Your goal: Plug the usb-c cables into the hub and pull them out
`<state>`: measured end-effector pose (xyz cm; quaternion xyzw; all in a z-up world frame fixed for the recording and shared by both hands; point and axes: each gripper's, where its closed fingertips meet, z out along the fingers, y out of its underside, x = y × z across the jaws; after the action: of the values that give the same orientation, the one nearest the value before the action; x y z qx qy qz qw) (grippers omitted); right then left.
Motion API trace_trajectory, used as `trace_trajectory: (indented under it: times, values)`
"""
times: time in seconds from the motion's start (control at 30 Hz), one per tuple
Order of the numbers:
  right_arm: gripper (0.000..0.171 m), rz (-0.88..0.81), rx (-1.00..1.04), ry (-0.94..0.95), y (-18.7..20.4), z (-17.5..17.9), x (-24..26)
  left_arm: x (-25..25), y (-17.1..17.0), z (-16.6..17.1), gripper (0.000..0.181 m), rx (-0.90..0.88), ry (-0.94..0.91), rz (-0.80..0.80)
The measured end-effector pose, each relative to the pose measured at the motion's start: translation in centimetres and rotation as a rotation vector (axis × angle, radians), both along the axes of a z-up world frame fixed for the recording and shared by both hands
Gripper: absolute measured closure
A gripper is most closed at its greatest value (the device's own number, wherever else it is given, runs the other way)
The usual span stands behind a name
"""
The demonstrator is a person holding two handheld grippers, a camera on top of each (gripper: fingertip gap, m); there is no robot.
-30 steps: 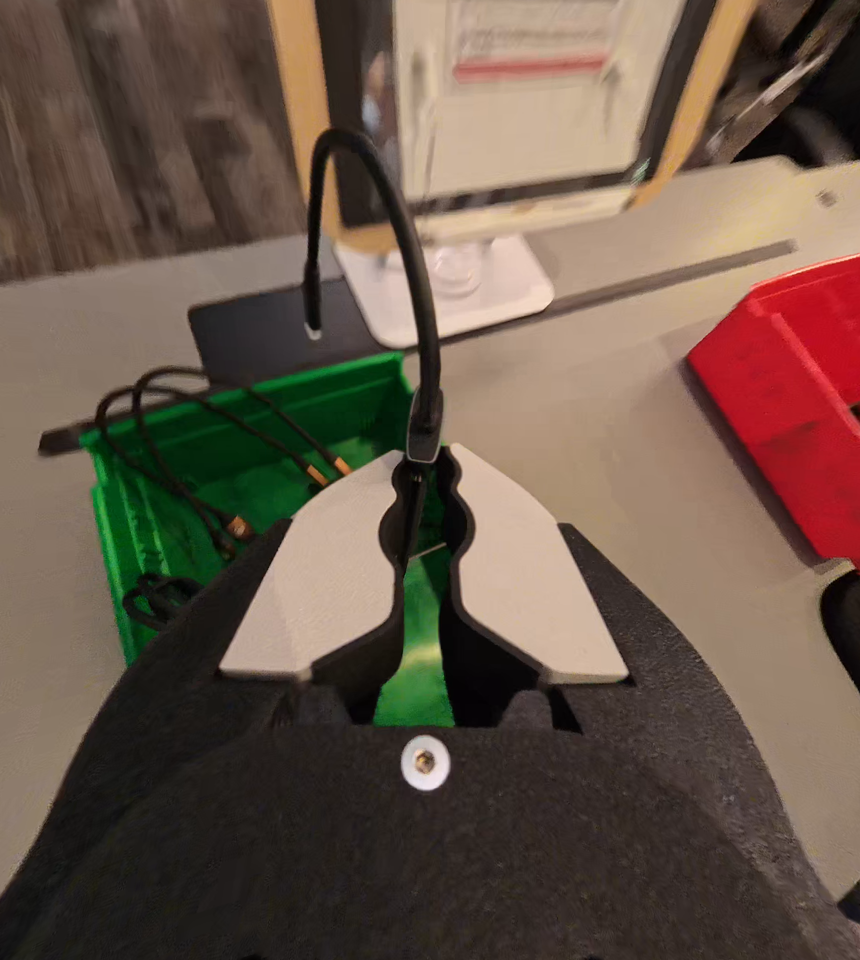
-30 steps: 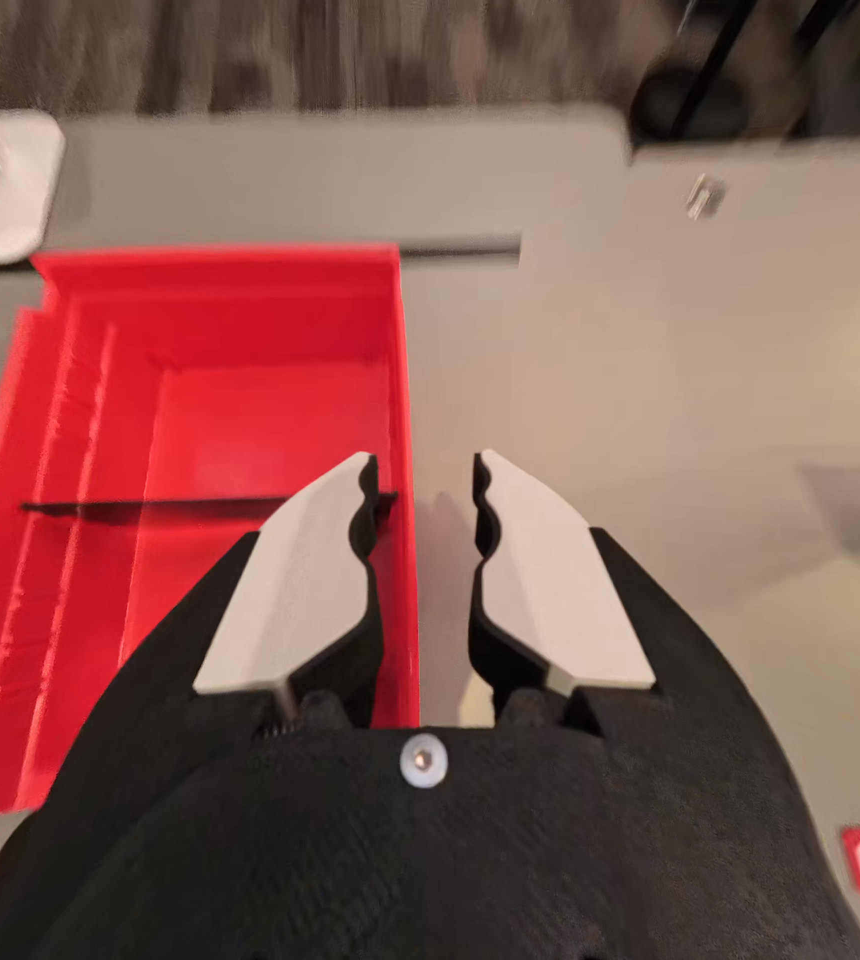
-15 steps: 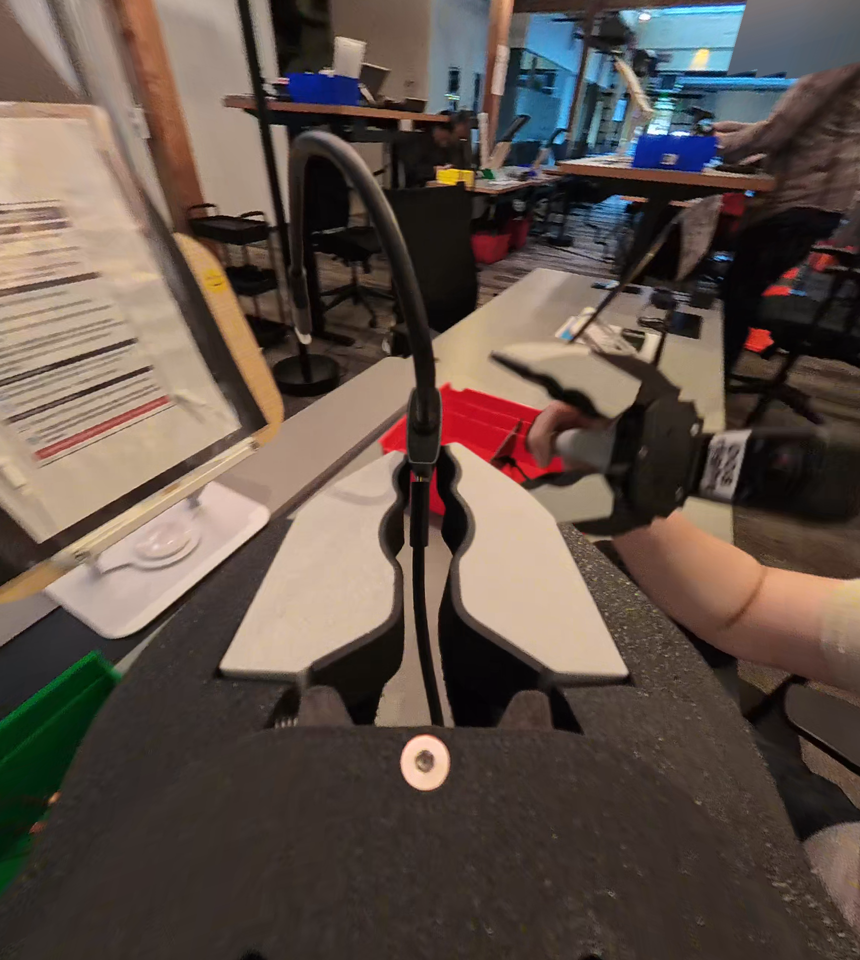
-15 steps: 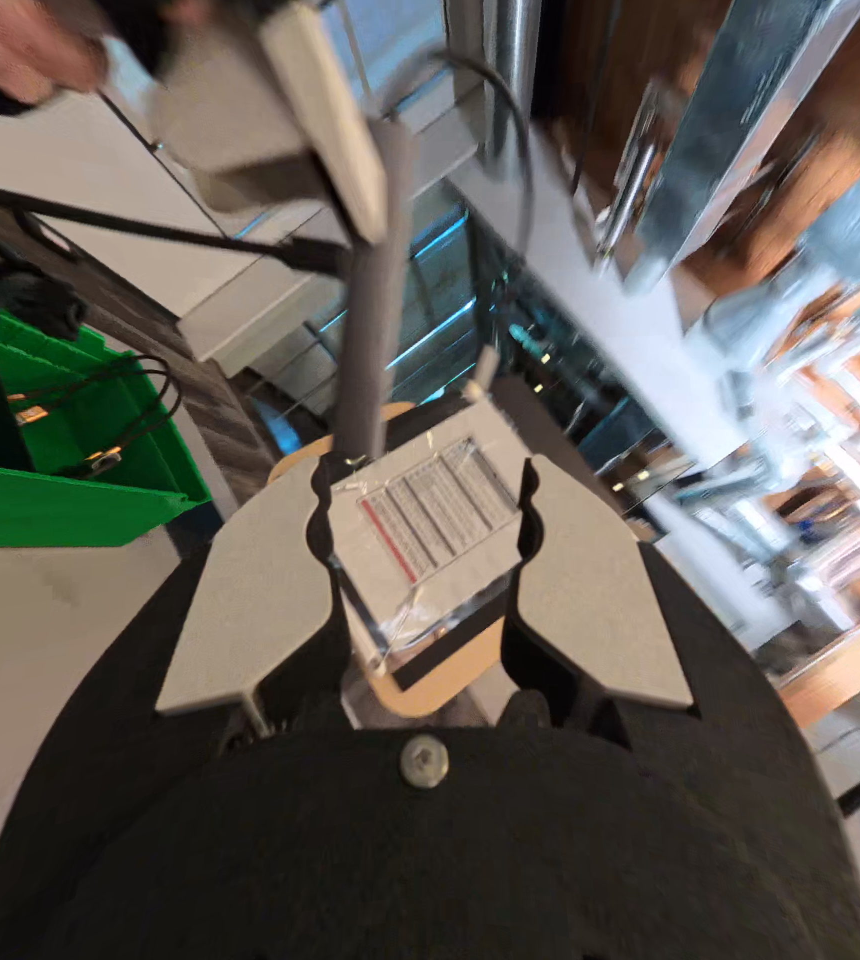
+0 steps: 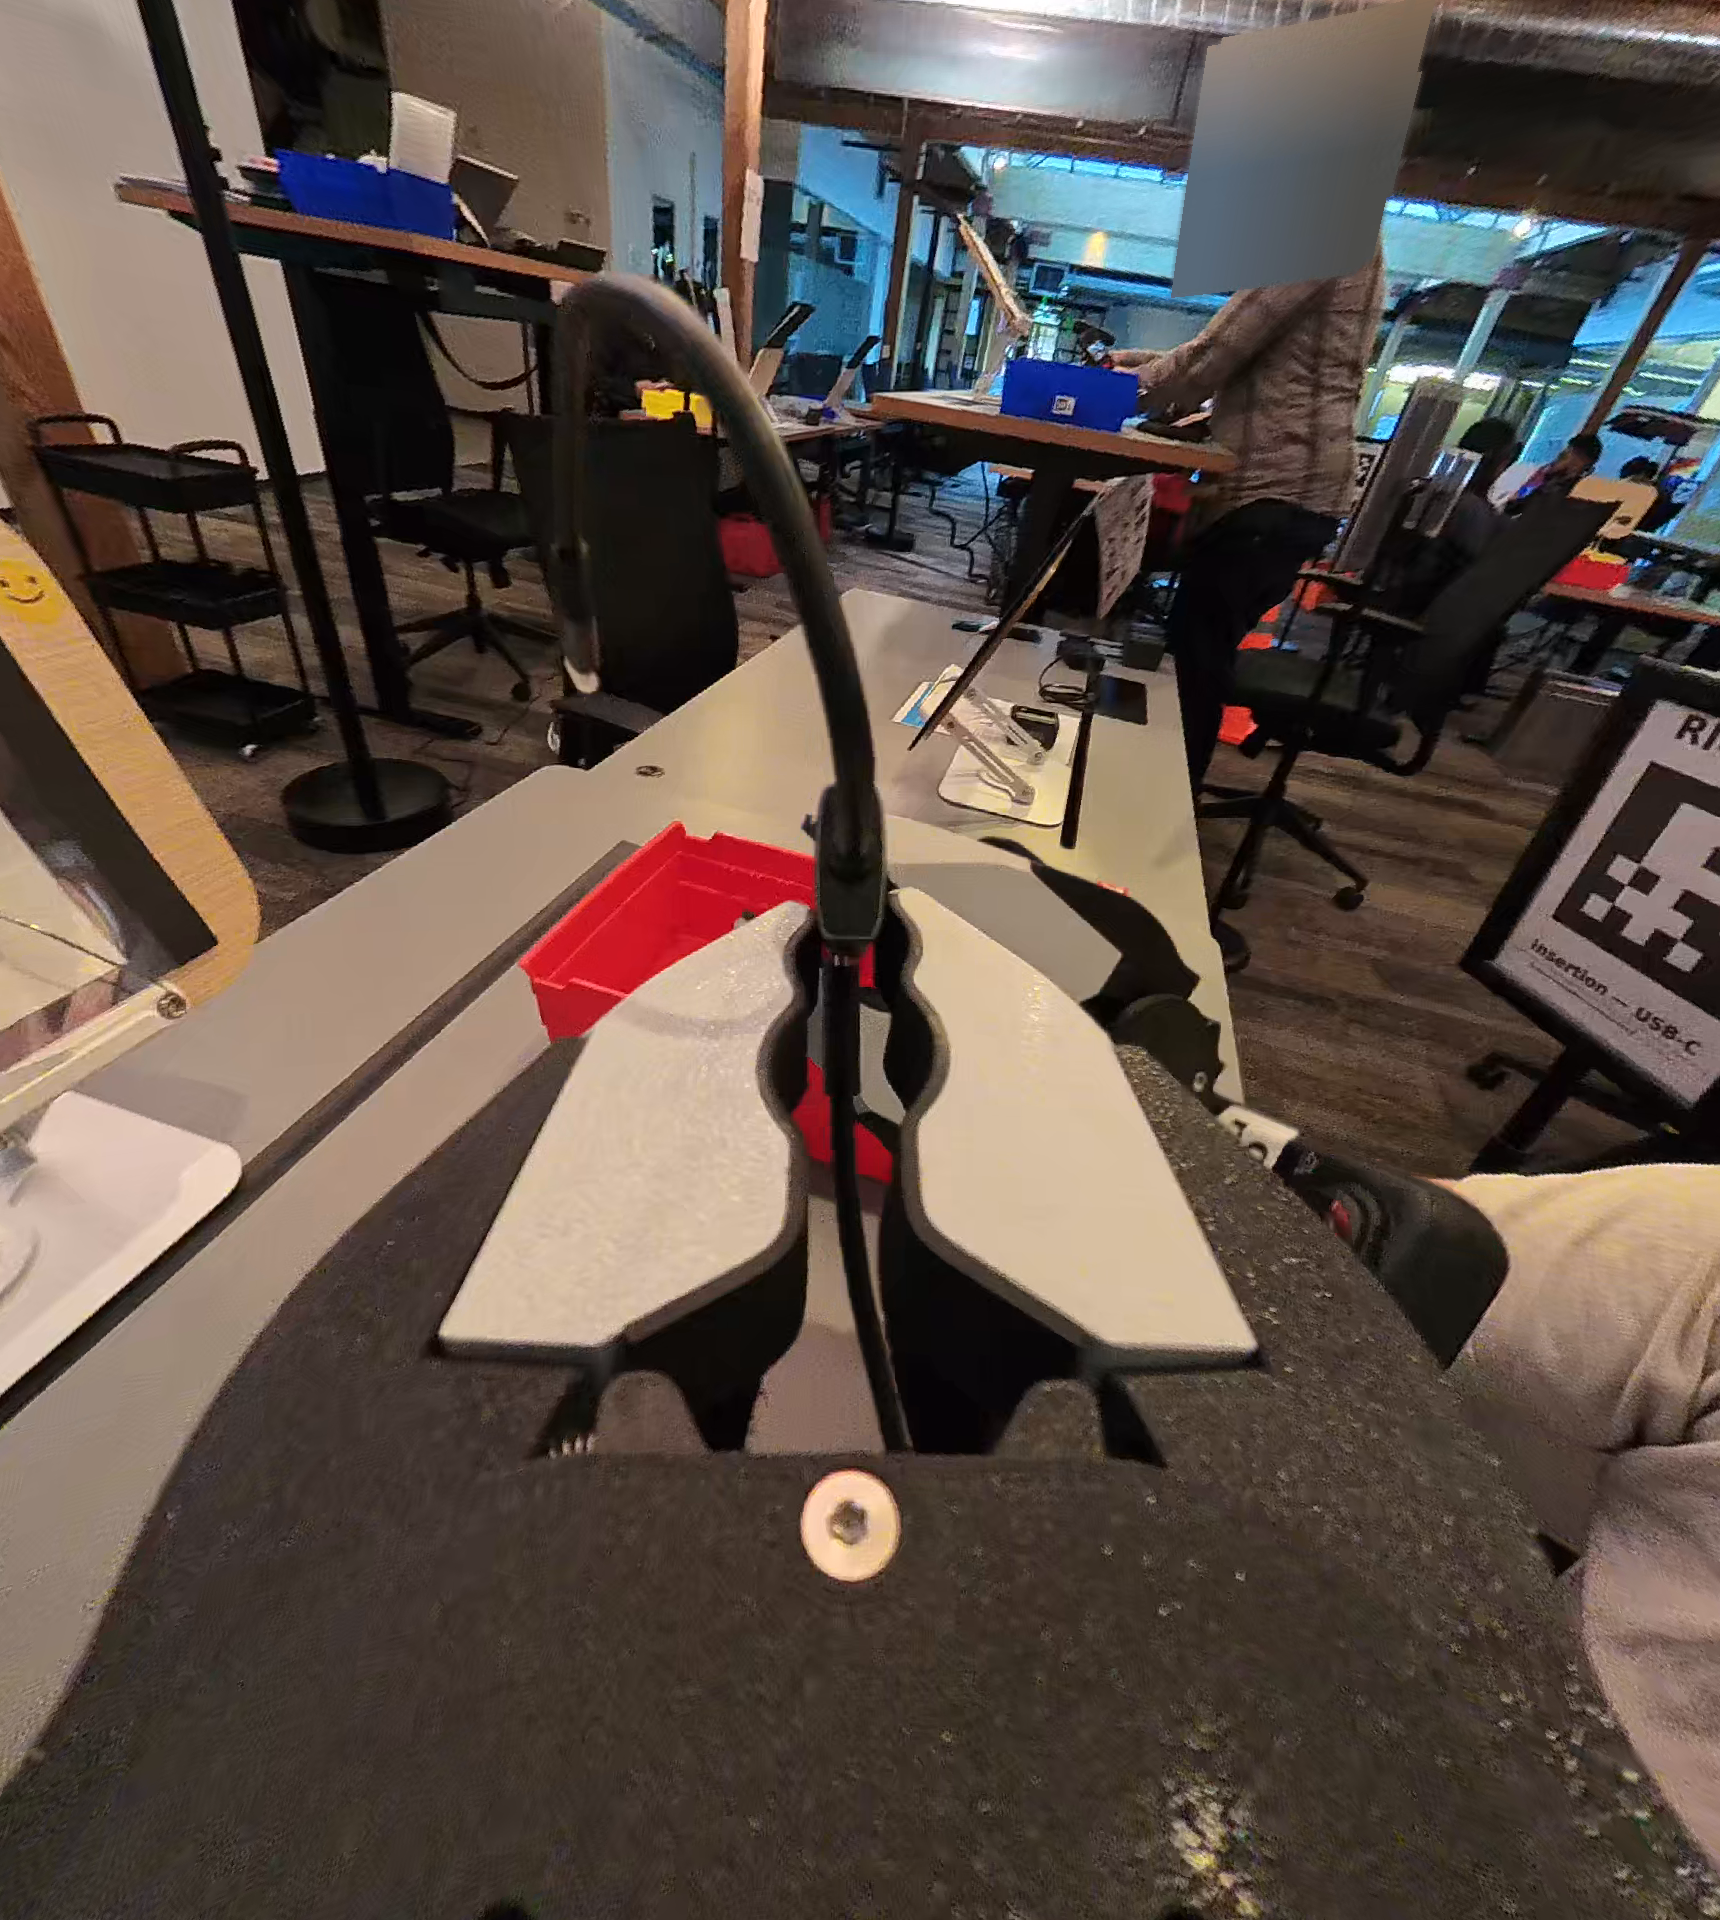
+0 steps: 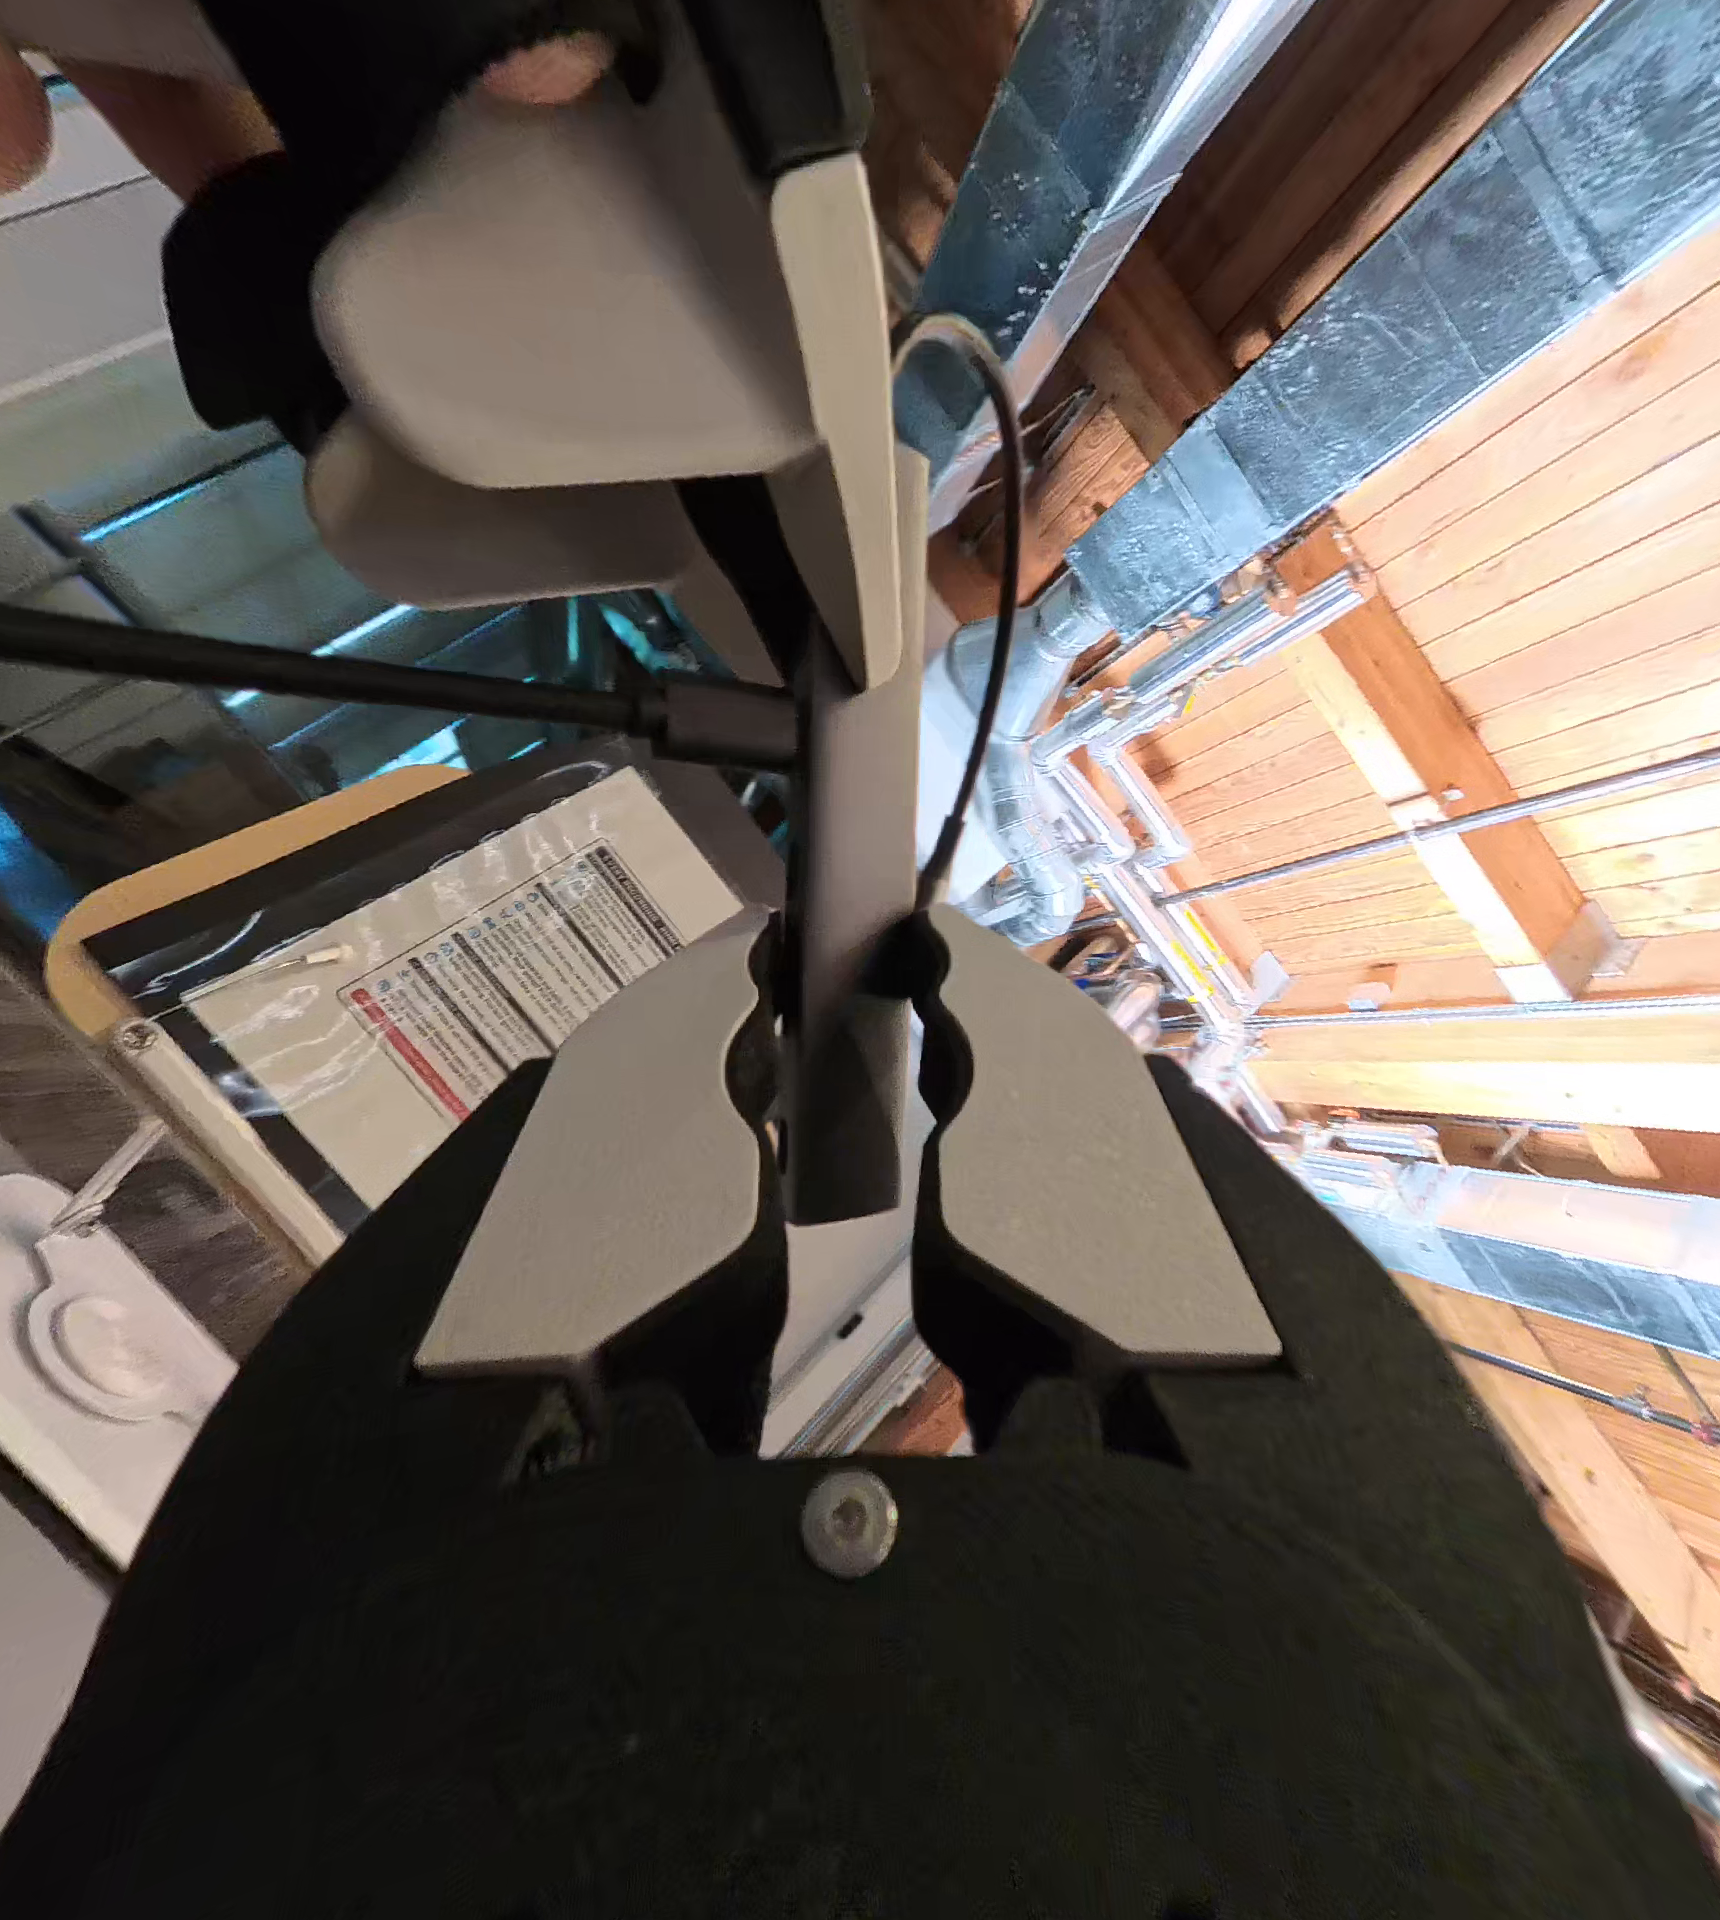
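Note:
My left gripper (image 5: 845, 914) is shut on the top end of the grey hub, at the black collar (image 5: 848, 862) where the hub's thick black cable (image 5: 794, 520) arcs up to a free plug (image 5: 581, 665). In the right wrist view the hub (image 6: 851, 831) hangs down from the left gripper (image 6: 575, 343). My right gripper (image 6: 851, 966) is shut on the hub's lower end, both pads against its sides. A black usb-c cable (image 6: 264, 665) has its plug (image 6: 721, 727) seated in the hub's side. It runs back between the left fingers (image 5: 840, 1143). The right gripper's body (image 5: 1136, 966) shows behind my left fingers.
A red bin (image 5: 648, 925) sits on the grey table (image 5: 368, 987) below the grippers. A framed sheet on a stand (image 5: 108, 748) is at the left. A marker sign on a stand (image 5: 1666, 904) is at the right. A person stands at a far table (image 5: 1271, 416). There is about 4 cm between the tips of the two grippers.
The left gripper lifted the hub from over the green bin and turned right. The right gripper left the red bin, swung upward and closed from wide open onto the hub's lower end.

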<state>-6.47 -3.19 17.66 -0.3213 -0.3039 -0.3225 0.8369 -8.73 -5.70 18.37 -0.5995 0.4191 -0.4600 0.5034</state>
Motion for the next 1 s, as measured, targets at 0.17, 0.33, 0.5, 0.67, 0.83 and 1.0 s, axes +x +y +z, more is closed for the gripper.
trace_trajectory:
  times: [0.17, 0.33, 0.5, 0.67, 0.83, 1.0]
  values:
    - [0.148, 0.053, -0.176, -0.096, 1.5, -0.9, 0.3, -1.5, 1.4, 0.7, 0.154, 0.172, 0.025, 0.131]
    - [0.149, 0.155, -0.464, -0.154, 3.0, -2.7, 1.9, -4.2, 2.3, 1.9, 0.148, 0.769, 0.055, 0.425]
    - [0.153, 0.22, -0.689, -0.279, 2.7, -5.2, 3.8, -1.7, 2.5, -1.9, 0.14, 1.029, 0.325, 0.369]
    - [0.159, 0.228, -0.767, -0.35, 2.6, -6.7, 5.1, 1.6, 3.5, -5.8, 0.137, 1.156, 0.474, 0.284]
    - [0.159, 0.284, -0.684, -0.485, 0.9, -6.9, 4.0, 3.1, 5.1, -7.6, 0.137, 1.241, 0.537, 0.306]
    - [0.159, 0.373, -0.588, -0.583, -0.8, -7.0, 2.7, 3.8, 3.5, -7.9, 0.154, 1.309, 0.447, 0.209]
